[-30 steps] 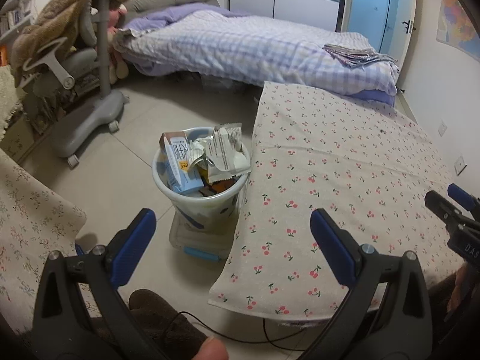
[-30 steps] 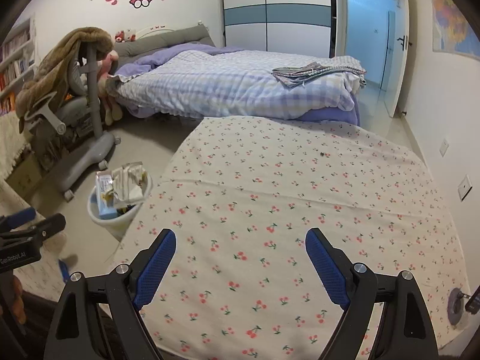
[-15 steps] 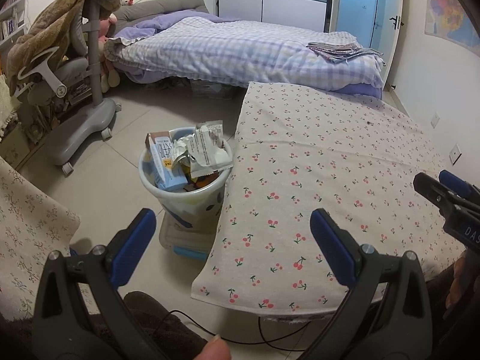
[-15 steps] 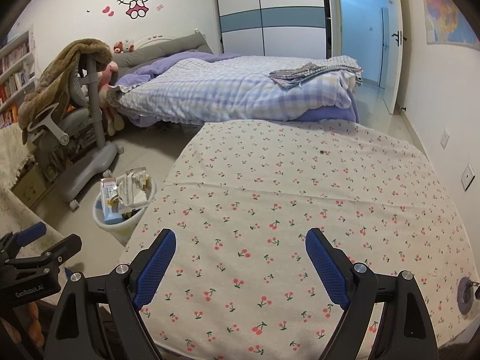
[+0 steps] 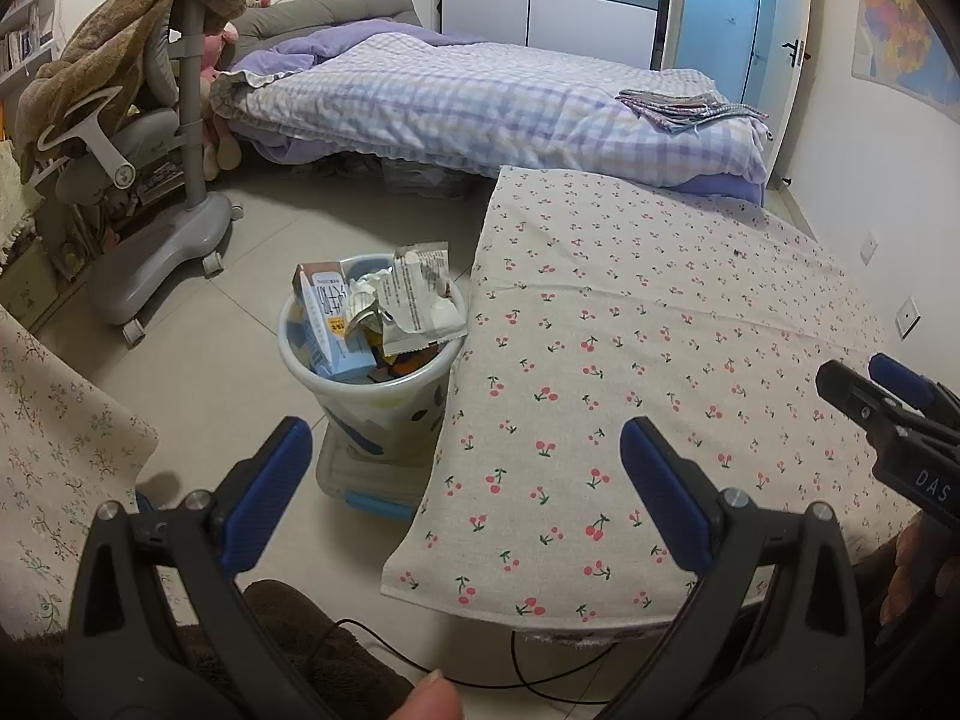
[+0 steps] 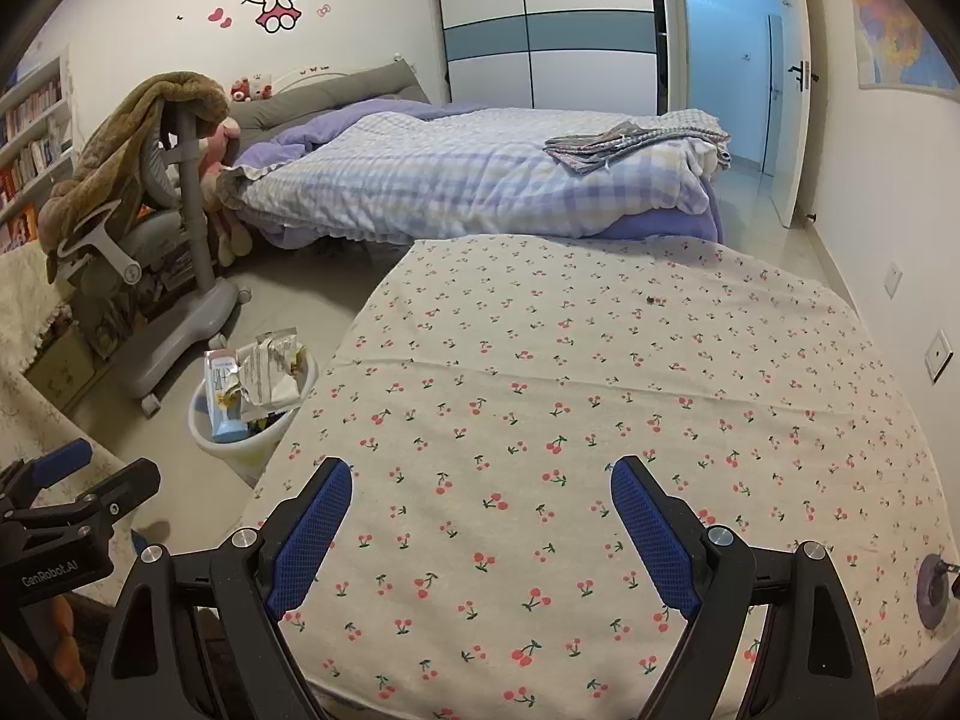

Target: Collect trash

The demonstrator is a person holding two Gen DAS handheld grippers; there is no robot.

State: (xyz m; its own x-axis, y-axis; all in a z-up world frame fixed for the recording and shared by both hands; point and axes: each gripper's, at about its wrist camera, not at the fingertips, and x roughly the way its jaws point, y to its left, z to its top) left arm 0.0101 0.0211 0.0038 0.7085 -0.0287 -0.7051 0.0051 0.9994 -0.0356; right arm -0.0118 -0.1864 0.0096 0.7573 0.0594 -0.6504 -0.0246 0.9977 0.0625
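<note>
On the far left a grey chair (image 5: 150,138) with a brown blanket (image 5: 120,54) thrown over it stands on the tiled floor, well apart from the work. Next to the right, just beside the table's left edge, sits the white bin (image 5: 375,384), and it is heaped above its rim: a blue and white carton (image 5: 327,324) leans at its left, and a torn silver wrapper (image 5: 420,300) and crumpled paper poke up at its right. That is where the trash is, and by the look of it most of the collecting is done. The table (image 5: 660,360), under a cloth printed with cherries, shows no loose rubbish in either view; only a small dark speck (image 6: 651,300) lies far back on it, too small to name. Whether it counts as trash I cannot tell. Behind the table runs a bed (image 6: 480,180) with a checked quilt. The left gripper (image 5: 465,483) hovers low over the gap between bin and table corner, level and pointing forward, its blue pads spread wide with nothing between them. The right gripper (image 6: 480,528) hangs over the near part of the tablecloth, also level, spread just as wide and holding nothing. Both look idle, so little seems left to do.
</note>
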